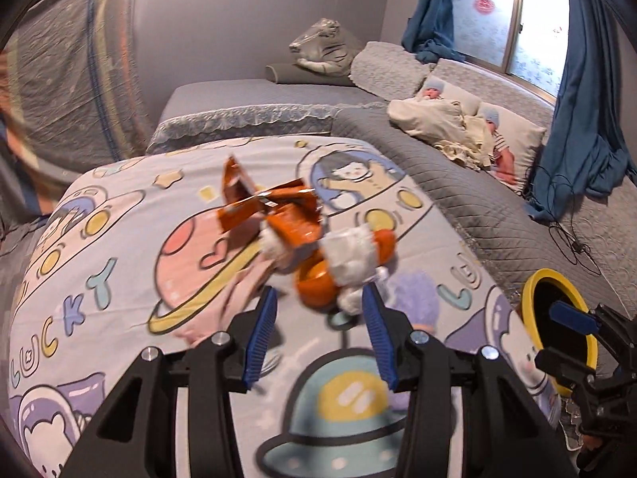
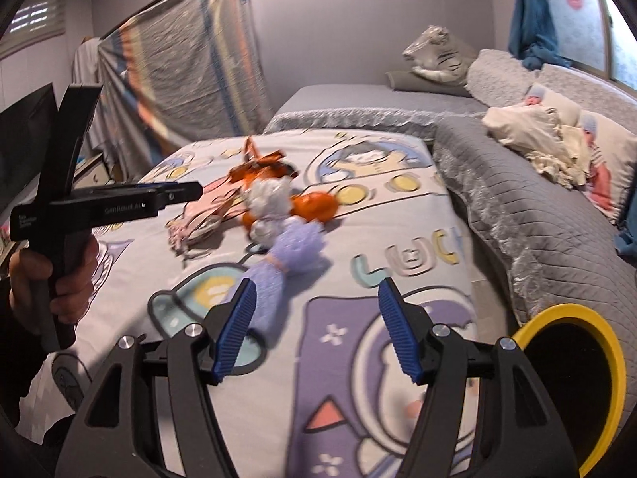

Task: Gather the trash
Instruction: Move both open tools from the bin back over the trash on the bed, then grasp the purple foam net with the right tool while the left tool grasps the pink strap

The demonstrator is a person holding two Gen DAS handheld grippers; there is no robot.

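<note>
I hold both the left hand-held gripper (image 1: 318,302) and right hand-held gripper (image 2: 316,298) wide open and empty over the bed (image 2: 398,231), where the trash pile (image 1: 314,239) lies beside socks, so a sloppy pinch might snag fabric instead of the orange wrapper (image 1: 270,207).

wrapper (image 1: 274,207): shiny orange, crumpled
peel (image 1: 314,283): orange
tissue wads (image 1: 350,255): white
sock (image 2: 286,255): fuzzy lilac, I think, it's blurry
bedsheet (image 1: 119,279): pale, cartoon astronauts, UFOs, "LUCKY" letters
bin (image 2: 613,362): yellow rim, black inside
finger pads (image 2: 235,326): ribbed blue
curtains (image 1: 581,127): deep blue
</note>
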